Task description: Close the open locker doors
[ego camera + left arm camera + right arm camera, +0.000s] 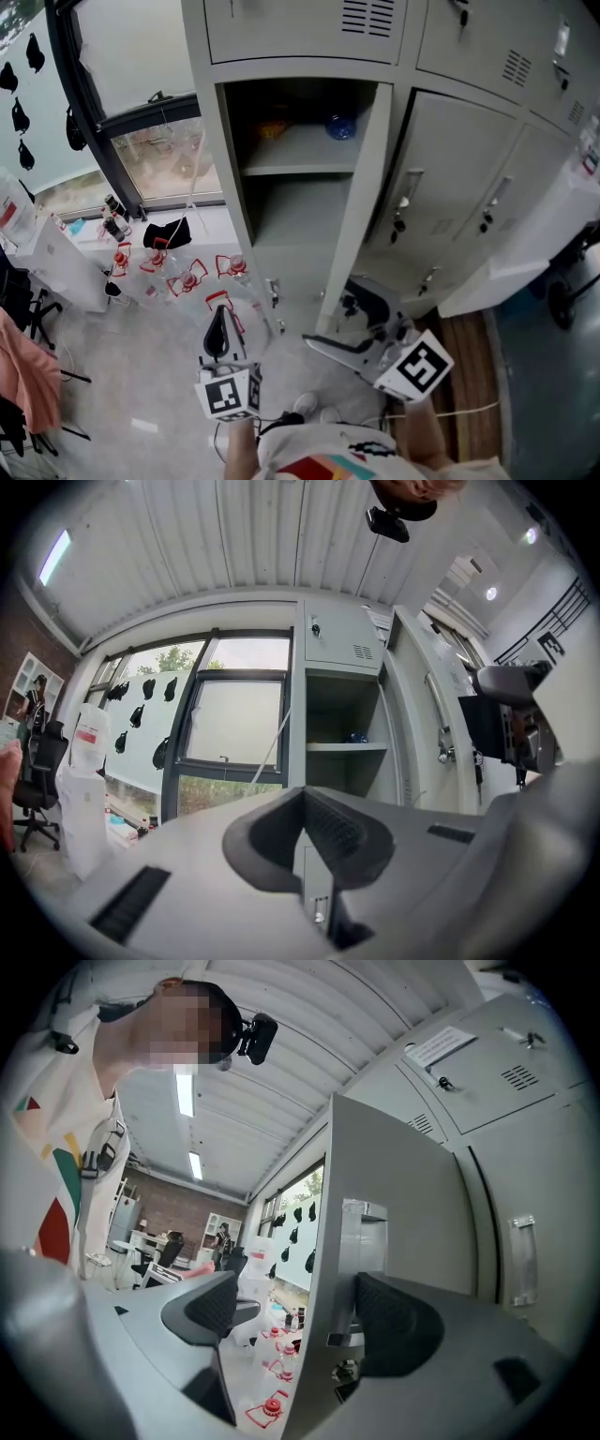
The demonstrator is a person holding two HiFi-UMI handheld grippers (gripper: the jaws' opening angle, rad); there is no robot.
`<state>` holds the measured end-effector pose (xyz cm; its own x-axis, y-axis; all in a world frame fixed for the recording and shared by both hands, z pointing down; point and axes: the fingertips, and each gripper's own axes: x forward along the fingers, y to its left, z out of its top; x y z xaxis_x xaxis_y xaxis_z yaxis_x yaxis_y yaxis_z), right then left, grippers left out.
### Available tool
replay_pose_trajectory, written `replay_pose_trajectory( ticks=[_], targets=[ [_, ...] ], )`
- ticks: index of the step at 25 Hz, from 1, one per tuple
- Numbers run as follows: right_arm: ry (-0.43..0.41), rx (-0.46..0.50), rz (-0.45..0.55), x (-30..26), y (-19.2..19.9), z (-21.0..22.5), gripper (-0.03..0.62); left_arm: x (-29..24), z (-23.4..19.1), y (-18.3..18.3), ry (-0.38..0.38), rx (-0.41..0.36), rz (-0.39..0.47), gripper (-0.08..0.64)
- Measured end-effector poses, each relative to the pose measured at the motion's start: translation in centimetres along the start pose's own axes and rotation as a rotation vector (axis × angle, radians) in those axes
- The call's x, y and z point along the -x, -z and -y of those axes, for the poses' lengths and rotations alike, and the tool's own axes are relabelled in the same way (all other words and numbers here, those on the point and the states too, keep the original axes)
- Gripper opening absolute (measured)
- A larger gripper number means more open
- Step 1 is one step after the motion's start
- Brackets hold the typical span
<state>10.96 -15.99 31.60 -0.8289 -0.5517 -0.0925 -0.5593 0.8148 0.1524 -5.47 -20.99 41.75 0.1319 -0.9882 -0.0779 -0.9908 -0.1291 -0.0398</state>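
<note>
The open door [361, 197] stands edge-on, swung out from its locker [234, 187], with closed lockers to its right. The right hand-held gripper [361, 309] is at the door's lower edge. In the right gripper view its jaws stand wide, with the door's free edge [319, 1269] between them. One pad lies against the face that carries the latch [366, 1241]; the other pad is clear of the door. The left hand-held gripper [217, 328] hangs low and left of the locker, well apart from the door. In the left gripper view its jaws [305, 803] are closed together on nothing and aim at the open compartment. A shelf [291, 150] inside carries a blue thing [340, 125].
</note>
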Motion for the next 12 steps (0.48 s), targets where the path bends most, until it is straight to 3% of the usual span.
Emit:
replay_pose_trajectory(
  ticks=[4, 8, 12],
  targets=[
    [-0.044, 0.005, -0.011, -1.5, 0.2, -0.4, 0.396, -0.1, -0.5, 0.1, -0.02, 0.029, -0.011, 0.005],
    [-0.082, 0.001, -0.011, -3.0, 0.4, -0.6, 0.396, -0.3, -1.2, 0.3, -0.034, 0.004, -0.018, 0.005],
    [-0.104, 0.002, -0.018, -4.4, 0.6, -0.7, 0.396, -0.3, -1.9, 0.4, -0.056, 0.041, -0.023, 0.005]
  ],
)
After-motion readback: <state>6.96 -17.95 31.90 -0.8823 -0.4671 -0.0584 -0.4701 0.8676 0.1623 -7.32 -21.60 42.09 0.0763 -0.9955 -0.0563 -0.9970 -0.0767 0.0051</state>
